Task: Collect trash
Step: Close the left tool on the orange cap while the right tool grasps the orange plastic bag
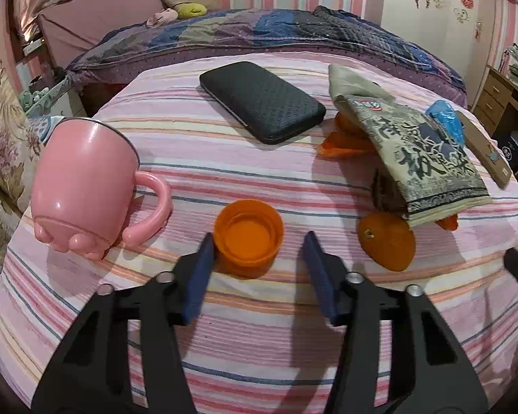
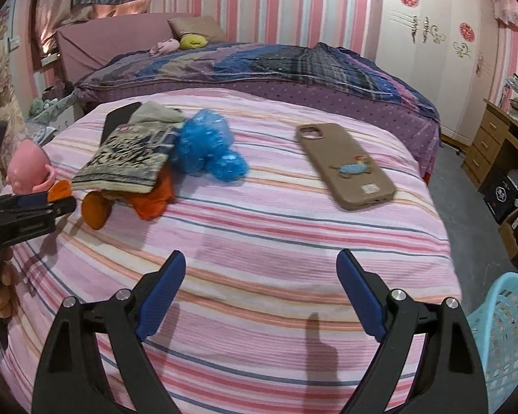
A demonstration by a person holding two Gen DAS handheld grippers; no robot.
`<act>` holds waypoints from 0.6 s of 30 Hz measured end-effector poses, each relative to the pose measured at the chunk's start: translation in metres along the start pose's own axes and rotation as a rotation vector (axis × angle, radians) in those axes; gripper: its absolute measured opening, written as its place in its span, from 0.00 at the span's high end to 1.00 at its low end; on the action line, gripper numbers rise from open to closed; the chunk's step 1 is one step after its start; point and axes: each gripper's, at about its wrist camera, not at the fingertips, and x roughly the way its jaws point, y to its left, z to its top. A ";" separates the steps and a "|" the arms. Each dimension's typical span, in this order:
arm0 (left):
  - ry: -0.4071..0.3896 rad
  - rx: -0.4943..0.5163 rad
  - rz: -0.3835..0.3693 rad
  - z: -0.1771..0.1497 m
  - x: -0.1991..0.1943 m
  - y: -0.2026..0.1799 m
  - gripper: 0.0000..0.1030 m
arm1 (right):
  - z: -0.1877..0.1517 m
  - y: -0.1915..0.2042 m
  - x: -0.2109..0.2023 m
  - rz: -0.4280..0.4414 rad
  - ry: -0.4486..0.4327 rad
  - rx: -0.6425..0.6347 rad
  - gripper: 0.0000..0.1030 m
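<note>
An orange plastic cap [image 1: 247, 241] lies mouth-up on the pink striped cloth [image 1: 224, 172]. My left gripper [image 1: 259, 239] straddles it: the left pad is at the cap's rim and the right pad stands clear of it, so the jaws are open. Orange peel [image 1: 388, 241] lies to its right, partly under a printed snack wrapper [image 1: 414, 151], with a crumpled blue plastic bag [image 1: 445, 120] behind. My right gripper [image 2: 260, 258] hangs open over bare cloth, with the wrapper [image 2: 127, 158], the blue bag [image 2: 207, 148] and the peel [image 2: 152, 200] to its far left.
A pink mug [image 1: 83, 186] lies tipped at the left edge, with a black case [image 1: 262, 100] behind the cap. A brown phone case [image 2: 345, 165] rests on the right. A turquoise basket [image 2: 504, 338] stands on the floor at the lower right, and a bed [image 2: 259, 65] is behind.
</note>
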 end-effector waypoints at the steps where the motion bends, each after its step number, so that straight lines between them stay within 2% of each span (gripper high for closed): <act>1: -0.004 0.001 -0.005 -0.001 -0.001 0.000 0.63 | 0.001 0.005 0.001 0.019 0.001 -0.003 0.15; 7: -0.040 0.023 0.022 -0.005 -0.013 -0.005 0.63 | 0.004 0.022 0.008 0.054 -0.006 -0.017 0.15; 11: -0.066 0.049 0.057 -0.005 -0.019 -0.006 0.63 | 0.008 0.032 0.017 0.109 0.004 0.015 0.15; 16: -0.090 0.018 0.086 0.000 -0.023 0.004 0.63 | 0.023 0.053 0.033 0.133 0.006 -0.022 0.16; 18: -0.088 0.000 0.087 0.002 -0.023 0.009 0.63 | 0.029 0.061 0.044 0.147 0.024 -0.044 0.20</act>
